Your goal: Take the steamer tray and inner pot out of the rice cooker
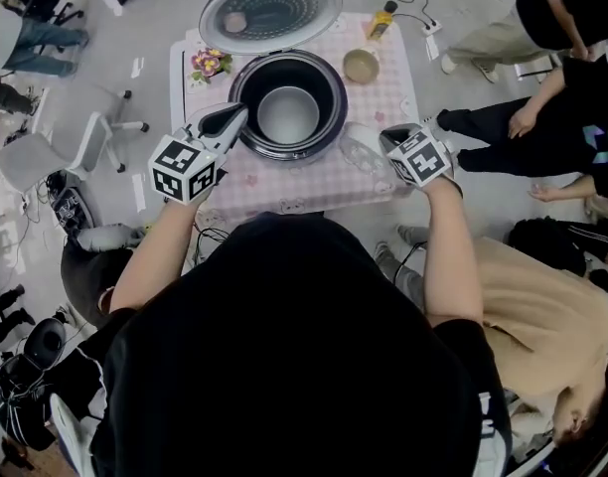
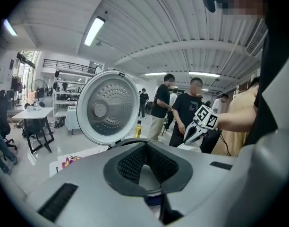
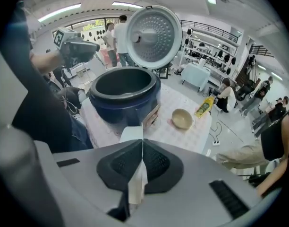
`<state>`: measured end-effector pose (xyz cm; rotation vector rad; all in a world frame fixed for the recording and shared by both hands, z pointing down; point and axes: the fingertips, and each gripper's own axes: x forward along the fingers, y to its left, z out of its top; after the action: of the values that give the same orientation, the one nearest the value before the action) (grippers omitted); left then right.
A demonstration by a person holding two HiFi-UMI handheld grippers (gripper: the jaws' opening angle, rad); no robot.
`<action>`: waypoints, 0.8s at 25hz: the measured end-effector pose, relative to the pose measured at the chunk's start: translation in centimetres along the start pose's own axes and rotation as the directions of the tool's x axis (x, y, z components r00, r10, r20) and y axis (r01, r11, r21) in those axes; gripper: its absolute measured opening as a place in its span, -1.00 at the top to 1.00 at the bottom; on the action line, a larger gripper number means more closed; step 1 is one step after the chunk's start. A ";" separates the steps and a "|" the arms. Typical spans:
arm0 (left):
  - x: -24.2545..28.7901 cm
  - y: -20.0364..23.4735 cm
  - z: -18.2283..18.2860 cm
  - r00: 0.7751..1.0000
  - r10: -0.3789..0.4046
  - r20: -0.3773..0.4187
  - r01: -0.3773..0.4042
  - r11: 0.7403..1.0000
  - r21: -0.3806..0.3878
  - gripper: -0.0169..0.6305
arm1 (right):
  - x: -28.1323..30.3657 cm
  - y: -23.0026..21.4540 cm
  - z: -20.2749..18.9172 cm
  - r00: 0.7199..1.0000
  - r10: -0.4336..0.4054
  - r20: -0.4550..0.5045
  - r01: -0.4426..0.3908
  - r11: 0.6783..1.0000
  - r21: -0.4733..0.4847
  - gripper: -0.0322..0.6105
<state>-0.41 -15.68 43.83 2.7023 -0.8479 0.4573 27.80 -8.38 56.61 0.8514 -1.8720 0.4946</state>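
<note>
Head view: a person is leaning over an open rice cooker point(image 1: 326, 135) on a table point(image 1: 284, 195). The left gripper point(image 1: 236, 117) is reaching onto the cooker's rim, and its jaws are pressing together on the edge of the inner pot point(image 1: 287, 115), which is sitting inside the cooker just ahead of its tips. The right gripper point(image 1: 383, 139) is pointing steeply down beside the cooker, with its jaws pinching the thin edge of the translucent steamer tray point(image 1: 359, 153), which is lying between that gripper and the cooker.
</note>
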 end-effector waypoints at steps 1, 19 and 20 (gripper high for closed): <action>0.0 0.1 -0.1 1.000 0.001 -0.004 -0.001 1.000 -0.002 0.84 | 0.7 0.3 -0.5 1.000 0.012 -0.004 -0.011 1.000 0.010 0.87; 1.3 0.1 -0.9 1.000 -0.005 -0.023 0.005 1.000 -0.010 0.84 | 2.6 -3.5 -0.2 0.980 -0.193 0.048 0.195 0.980 -0.038 0.86; 1.2 0.1 -1.0 1.000 -0.005 -0.026 0.005 1.000 -0.012 0.84 | 3.3 -2.5 -0.3 0.984 -0.170 0.054 0.172 0.984 -0.037 0.85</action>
<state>0.26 -15.98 45.21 2.6813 -0.8338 0.4838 28.93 -10.98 59.58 0.9947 -1.8294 0.3291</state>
